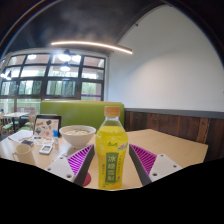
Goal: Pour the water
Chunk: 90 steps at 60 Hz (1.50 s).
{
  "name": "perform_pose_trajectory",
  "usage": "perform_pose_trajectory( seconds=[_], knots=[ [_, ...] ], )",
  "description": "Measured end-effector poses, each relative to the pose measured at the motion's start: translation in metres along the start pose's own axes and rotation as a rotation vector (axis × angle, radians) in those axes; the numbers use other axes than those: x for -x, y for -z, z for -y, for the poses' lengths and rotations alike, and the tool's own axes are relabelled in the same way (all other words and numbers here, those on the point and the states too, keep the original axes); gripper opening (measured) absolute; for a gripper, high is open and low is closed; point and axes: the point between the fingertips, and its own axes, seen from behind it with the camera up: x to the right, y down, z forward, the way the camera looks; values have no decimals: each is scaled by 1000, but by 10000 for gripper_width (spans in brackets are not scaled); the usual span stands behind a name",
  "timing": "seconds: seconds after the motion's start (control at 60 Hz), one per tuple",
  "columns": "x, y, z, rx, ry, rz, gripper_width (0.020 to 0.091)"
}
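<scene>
The bottle (110,152) holds yellow liquid, wears a yellow label with green marks and white lettering, and has an orange-yellow cap. On either side of the bottle, the finger pads (80,158) are magenta with a fine ribbed pattern. Left of the bottle sits a white bowl (77,133). The table (170,142) under it is light tan wood. Behind the bottle, the bench back (75,112) is green, the wall (165,70) beyond is white above dark brown panelling.

place: café or canteen | cues: green booth seat (82,111), wooden table (170,142), large windows (55,78)
</scene>
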Motion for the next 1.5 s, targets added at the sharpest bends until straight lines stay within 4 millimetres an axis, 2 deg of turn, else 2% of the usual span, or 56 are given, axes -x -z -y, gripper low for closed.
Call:
perform_pose_trajectory(
  seconds=[0.083, 0.133, 0.15, 0.183, 0.2, 0.25, 0.3, 0.367, 0.433, 0.45, 0.533, 0.6, 0.683, 0.717, 0.733, 0.75, 0.833, 0.85, 0.867, 0.883, 0.917, 0.967, 0.983, 1.0, 1.017, 1.083, 1.1, 1.117, 1.133, 1.233, 1.25, 1.333, 1.4, 1.45, 1.467, 1.5],
  knots=[
    [1, -23, -3, 1, -1, -1, 789],
    [-1, -33, -12, 31, 9, -14, 483],
    [-1, -35, -15, 40, 9, -20, 457],
    [-3, -39, -13, 25, 1, -42, 463],
    [-5, -39, -13, 23, 0, -55, 436],
    [-4, -40, -12, 13, -22, -61, 425],
    [0, -40, -13, 7, -38, -45, 373],
    [-5, -39, -15, 7, -59, -59, 298],
    [-6, -37, -17, 28, -56, -84, 307],
    [-5, -35, -17, 35, -37, -86, 270],
    [9, -23, 4, 32, 145, -109, 271],
    [33, -14, 39, -7, 331, -108, 269],
    [80, -1, 75, -73, 593, -97, 270],
    [99, 3, 97, -91, 738, -80, 269],
    [109, 5, 101, -102, 815, -79, 268],
    [118, 5, 96, -120, 879, -87, 268],
    [161, 11, 101, -174, 1331, -109, 267],
    [170, 14, 107, -178, 1438, -101, 266],
    [170, 16, 107, -187, 1520, -87, 268],
    [183, 11, 97, -196, 1582, -91, 267],
    [195, 12, 89, -203, 1716, -91, 267],
    [203, 10, 76, -195, 1861, -87, 268],
    [194, 24, 81, -186, 1919, -80, 271],
    [195, 23, 75, -179, 1954, -81, 269],
    [203, 7, 65, -174, 1983, -72, 269],
    [205, 9, 51, -172, 2119, -64, 271],
    [199, 25, 51, -174, 2156, -67, 271],
    [202, 22, 54, -174, 2181, -62, 270],
    [210, 10, 48, -174, 2192, -58, 271],
    [212, 16, 37, -165, 2217, -47, 272],
    [207, 22, 39, -164, 2218, -48, 271],
    [209, 22, 46, -171, 2194, -46, 270],
    [204, 28, 46, -188, 2144, -54, 272],
    [194, 42, 63, -210, 2063, -76, 272],
    [198, 33, 73, -209, 2018, -78, 271],
    [192, 33, 89, -222, 1906, -103, 269]
  ],
)
